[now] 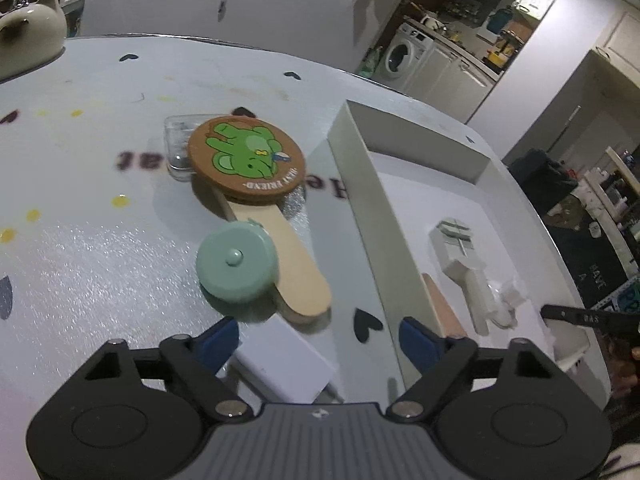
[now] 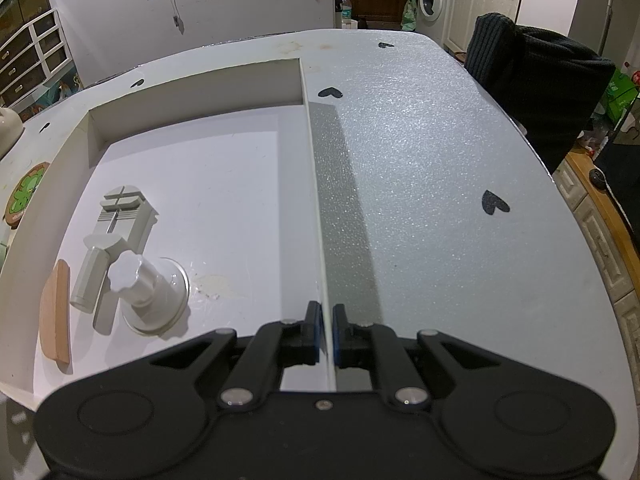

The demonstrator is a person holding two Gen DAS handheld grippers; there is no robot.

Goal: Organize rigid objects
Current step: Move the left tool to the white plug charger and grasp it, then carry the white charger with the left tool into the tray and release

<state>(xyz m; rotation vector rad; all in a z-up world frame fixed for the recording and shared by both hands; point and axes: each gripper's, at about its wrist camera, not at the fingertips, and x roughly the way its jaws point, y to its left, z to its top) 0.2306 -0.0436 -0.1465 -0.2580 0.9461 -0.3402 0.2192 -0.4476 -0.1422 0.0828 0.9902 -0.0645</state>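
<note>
A white box [image 1: 356, 184] [image 2: 316, 184] lies on the table. In it are a grey watch tool [image 2: 116, 216] [image 1: 456, 244], a white suction knob [image 2: 148, 284] and a wooden strip [image 2: 56, 308]. My right gripper [image 2: 326, 328] is shut on the box's right wall. My left gripper [image 1: 320, 340] is open and empty, above a white charger block [image 1: 288, 360]. Beyond it lie a mint tape measure [image 1: 236, 266], a wooden stick [image 1: 292, 260], a brown coaster with a green elephant [image 1: 246, 158] [image 2: 26, 192] and a clear plastic case [image 1: 178, 148].
A cream cat-shaped teapot [image 1: 30, 34] stands at the far left of the table. A dark knit cloth [image 2: 532, 80] hangs on a chair at the table's right. The right part of the table [image 2: 440, 200] bears only heart prints.
</note>
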